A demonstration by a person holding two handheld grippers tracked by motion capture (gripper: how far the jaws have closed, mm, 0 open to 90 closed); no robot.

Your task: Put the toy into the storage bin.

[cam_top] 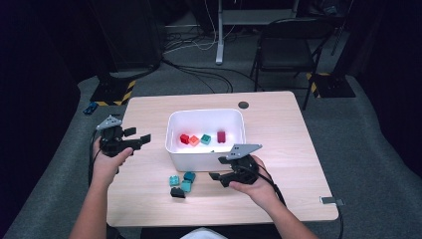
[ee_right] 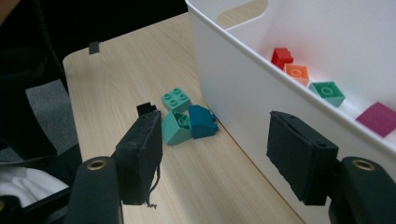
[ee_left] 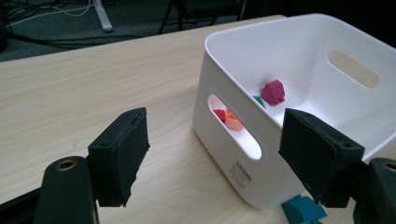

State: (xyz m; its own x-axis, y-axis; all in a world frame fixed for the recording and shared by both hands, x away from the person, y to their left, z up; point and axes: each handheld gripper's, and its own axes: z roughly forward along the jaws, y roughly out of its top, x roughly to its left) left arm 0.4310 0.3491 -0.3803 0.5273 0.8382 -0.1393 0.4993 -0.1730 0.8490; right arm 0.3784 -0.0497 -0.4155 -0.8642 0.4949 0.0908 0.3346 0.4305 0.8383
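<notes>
A white bin (cam_top: 205,119) stands mid-table and holds a red brick (cam_top: 184,139), an orange one (cam_top: 194,141), a green one (cam_top: 206,139) and a dark magenta one (cam_top: 221,136). In front of it lie three teal bricks (cam_top: 182,180) and a black brick (cam_top: 177,193). My left gripper (cam_top: 138,135) hovers open left of the bin, nothing between its jaws. The left gripper view looks at the bin's handle side (ee_left: 233,154) and the magenta brick (ee_left: 273,92). My right gripper (cam_top: 217,168) is open at the bin's front right corner. Its view shows the teal bricks (ee_right: 176,128) past its left jaw.
A round black grommet (cam_top: 243,105) sits in the tabletop behind the bin. A grey tape strip (cam_top: 331,200) marks the table's front right edge. A folding chair (cam_top: 288,45) and floor cables (cam_top: 199,74) lie beyond the table. Bare wood spreads left and right of the bin.
</notes>
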